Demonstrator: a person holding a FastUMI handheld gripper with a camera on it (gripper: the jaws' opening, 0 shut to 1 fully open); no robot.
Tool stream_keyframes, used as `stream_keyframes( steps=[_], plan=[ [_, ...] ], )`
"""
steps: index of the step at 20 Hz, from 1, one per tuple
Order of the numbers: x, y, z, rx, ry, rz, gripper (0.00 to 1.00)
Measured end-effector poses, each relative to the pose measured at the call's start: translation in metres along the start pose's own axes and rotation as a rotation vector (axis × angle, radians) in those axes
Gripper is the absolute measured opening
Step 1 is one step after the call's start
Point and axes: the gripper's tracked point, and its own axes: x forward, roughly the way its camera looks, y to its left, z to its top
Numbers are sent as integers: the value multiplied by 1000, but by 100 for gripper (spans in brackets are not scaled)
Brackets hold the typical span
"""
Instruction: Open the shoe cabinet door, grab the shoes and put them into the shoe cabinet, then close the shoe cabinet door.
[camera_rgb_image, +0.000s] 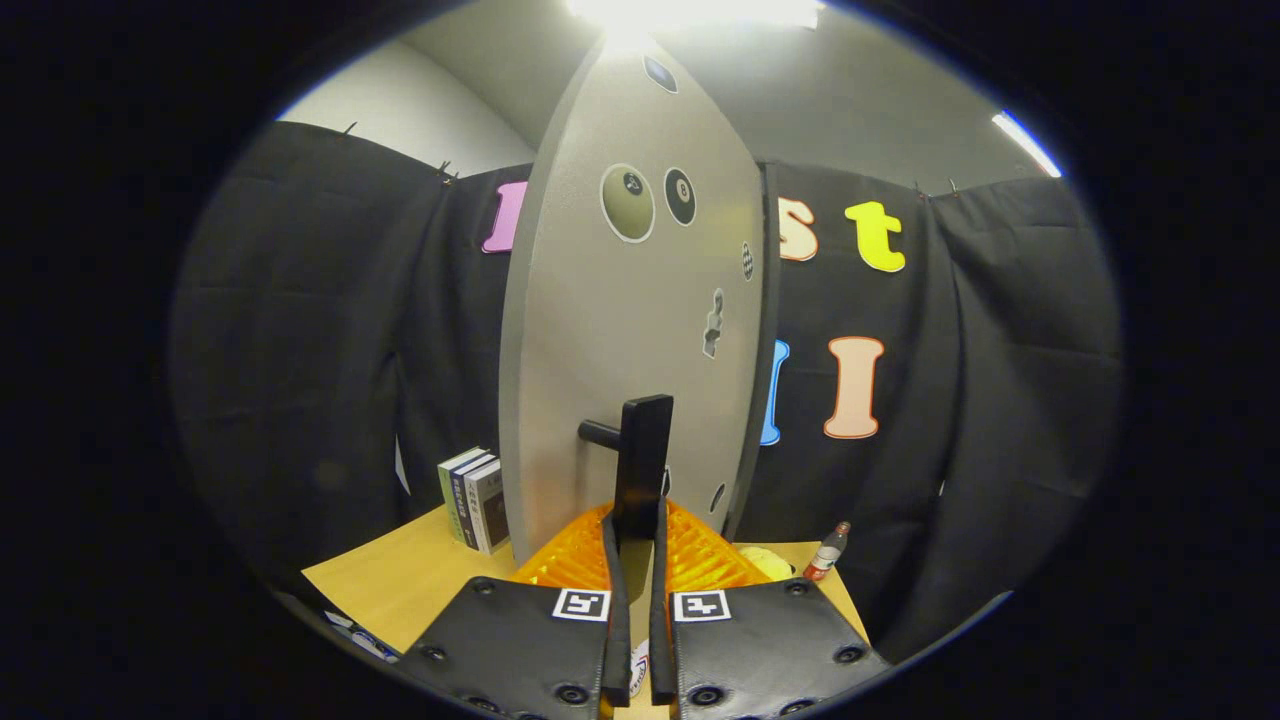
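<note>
**Gripper clamped on cabinet door handle; door swung part-way, edge-on**

State of tool: the gripper has its two fingers drawn in close, one on each side of the lower end of the black door handle. Both appear to press on it; I judge it a grasp of the handle, though the contact faces themselves are hidden behind the bar.

Where things are: the shoe cabinet door stands straight ahead at 12 o'clock, rising from just beyond the fingertips. The handle sits on its near face. Books stand at about 10 o'clock on the wooden table; a small bottle stands at about 2 o'clock. An orange ribbed thing lies just past the fingertips; what it is, cannot tell. No shoes identified.

Orientation: the door's long axis is vertical, and it looks turned at an angle, its right edge nearer the wall side. The handle's bar also runs vertically, held off the panel by a short horizontal post pointing toward 9 o'clock.

Risks (judgement):
- Grip is low on the bar; a pull off the hinge arc could let the fingers slide off its end.
- Door swing could sweep toward the books.
- Stage unclear: opening or closing cannot be settled from this view.
</note>
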Motion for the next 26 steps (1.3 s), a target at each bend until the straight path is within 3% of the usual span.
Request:
stream_keyframes(
  steps=[11,13,15,18,26],
  plan=[
    [-17,-142,-16,62,-18,-96,8],
    [-19,-139,-16,164,-45,-17,2],
    [-15,-129,-17,222,-71,52,11],
    [-16,-145,-26,163,-54,-42,11],
    [-39,-135,-43,179,24,-125,22]
  ],
)
